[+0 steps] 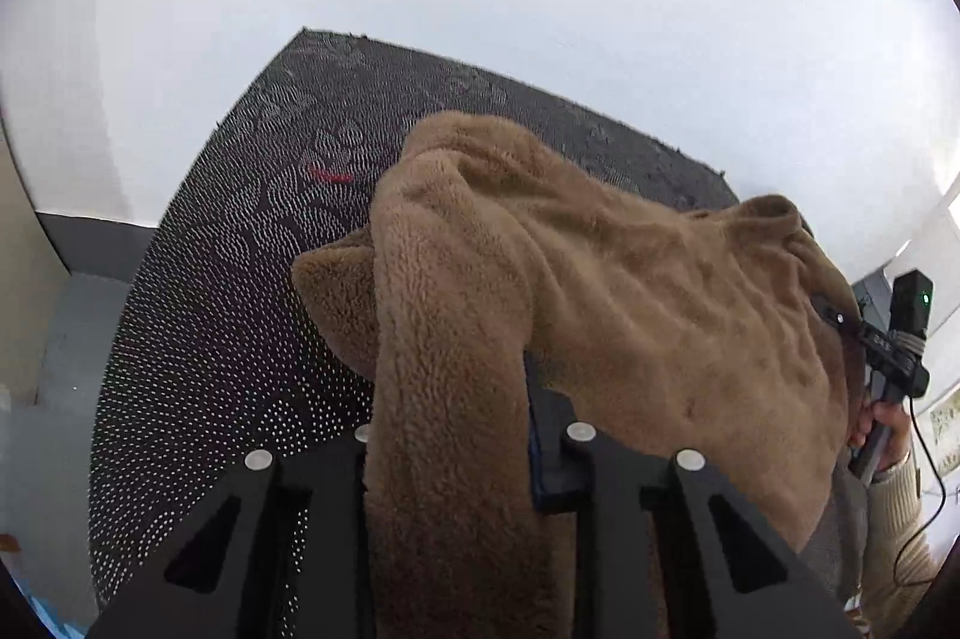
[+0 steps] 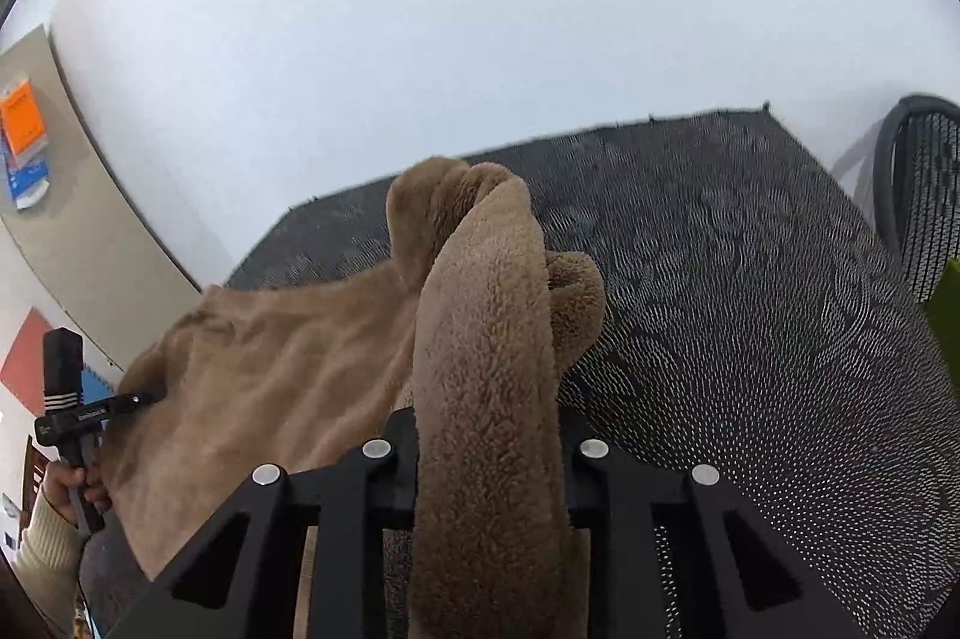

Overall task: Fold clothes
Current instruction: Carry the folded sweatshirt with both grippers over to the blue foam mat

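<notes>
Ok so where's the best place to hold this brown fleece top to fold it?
Hold the brown fleece top by two spread points along one edge, coming from the near side, as the left gripper and right gripper do. It is limp, so the span between them hangs flat.

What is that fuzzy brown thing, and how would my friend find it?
Look at the big dark mat speckled with tiny white dots. Above it, the left gripper and right gripper each pinch one end of a fluffy brown garment. It is the only soft, furry, tan thing there; everything around it is black or white.
</notes>
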Demonstrator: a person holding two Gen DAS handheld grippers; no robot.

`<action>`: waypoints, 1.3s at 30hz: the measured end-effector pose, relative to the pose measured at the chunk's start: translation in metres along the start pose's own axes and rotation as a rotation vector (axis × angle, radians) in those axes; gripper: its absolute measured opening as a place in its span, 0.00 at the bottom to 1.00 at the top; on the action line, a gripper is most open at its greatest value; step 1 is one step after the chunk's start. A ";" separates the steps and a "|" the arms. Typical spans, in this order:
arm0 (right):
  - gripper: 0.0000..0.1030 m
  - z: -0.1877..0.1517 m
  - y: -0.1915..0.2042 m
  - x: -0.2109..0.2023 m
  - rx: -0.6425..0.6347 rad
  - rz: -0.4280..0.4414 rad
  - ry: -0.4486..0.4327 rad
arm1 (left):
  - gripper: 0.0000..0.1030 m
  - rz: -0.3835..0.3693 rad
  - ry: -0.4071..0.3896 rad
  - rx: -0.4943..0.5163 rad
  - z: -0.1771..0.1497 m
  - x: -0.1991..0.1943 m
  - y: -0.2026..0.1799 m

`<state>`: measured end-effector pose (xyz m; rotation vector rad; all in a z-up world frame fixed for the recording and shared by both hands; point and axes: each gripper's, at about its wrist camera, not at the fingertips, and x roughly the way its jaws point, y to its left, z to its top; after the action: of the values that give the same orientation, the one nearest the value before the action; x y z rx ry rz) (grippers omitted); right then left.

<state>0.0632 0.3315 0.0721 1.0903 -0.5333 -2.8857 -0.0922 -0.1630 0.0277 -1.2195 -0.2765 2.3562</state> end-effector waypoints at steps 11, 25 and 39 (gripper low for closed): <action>0.26 0.017 0.034 -0.040 -0.052 0.054 -0.083 | 0.24 0.016 -0.072 0.028 0.017 -0.043 -0.025; 0.26 0.040 0.103 -0.037 -0.148 0.233 -0.101 | 0.22 0.146 -0.219 -0.032 -0.013 -0.171 -0.008; 0.26 0.019 0.350 0.023 -0.431 0.579 0.020 | 0.22 0.433 -0.394 -0.281 -0.090 -0.295 0.053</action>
<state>-0.0042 0.0046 0.1820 0.7422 -0.1655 -2.3239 0.1107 -0.3575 0.1661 -0.9955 -0.5323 3.0190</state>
